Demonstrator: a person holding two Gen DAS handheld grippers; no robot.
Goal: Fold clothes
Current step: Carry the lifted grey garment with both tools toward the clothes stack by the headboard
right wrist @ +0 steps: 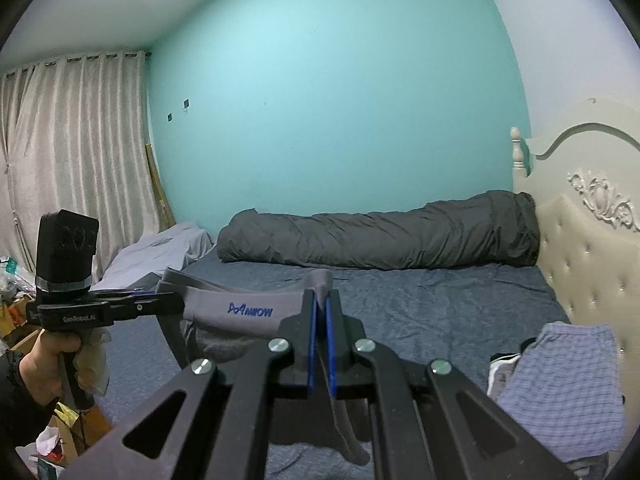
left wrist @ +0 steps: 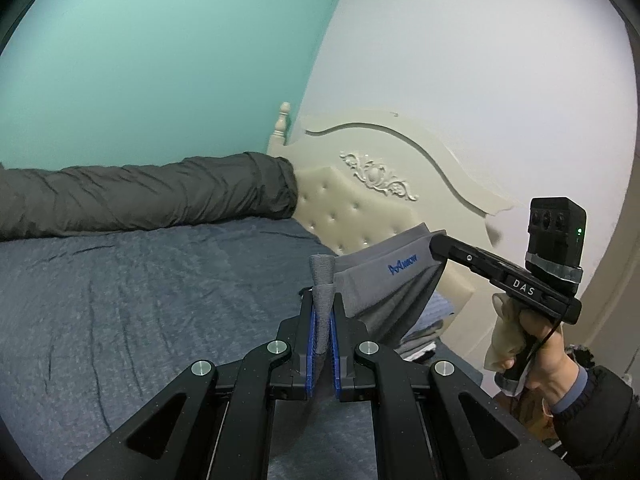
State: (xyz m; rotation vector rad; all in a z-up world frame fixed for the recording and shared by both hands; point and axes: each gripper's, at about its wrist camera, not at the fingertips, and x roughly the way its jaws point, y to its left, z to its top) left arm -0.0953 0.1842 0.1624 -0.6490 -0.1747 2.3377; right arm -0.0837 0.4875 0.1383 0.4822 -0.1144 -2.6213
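Note:
A grey pair of briefs (left wrist: 384, 280) with a blue logo on its waistband hangs stretched in the air above the bed, held between both grippers. My left gripper (left wrist: 323, 300) is shut on one end of the waistband, and a fold of grey cloth sticks up between its blue pads. A hand holds my right gripper (left wrist: 438, 242), which is shut on the other end. In the right wrist view, the right gripper (right wrist: 322, 300) pinches the grey briefs (right wrist: 240, 312), and the left gripper (right wrist: 176, 306) clamps the far end.
The bed has a blue sheet (right wrist: 420, 300) and a rolled dark grey duvet (right wrist: 380, 236) along the teal wall. A cream tufted headboard (right wrist: 580, 260) stands at the right. A striped blue garment (right wrist: 560, 388) lies on a clothes pile near it. Curtains (right wrist: 72, 140) and floor clutter are at the left.

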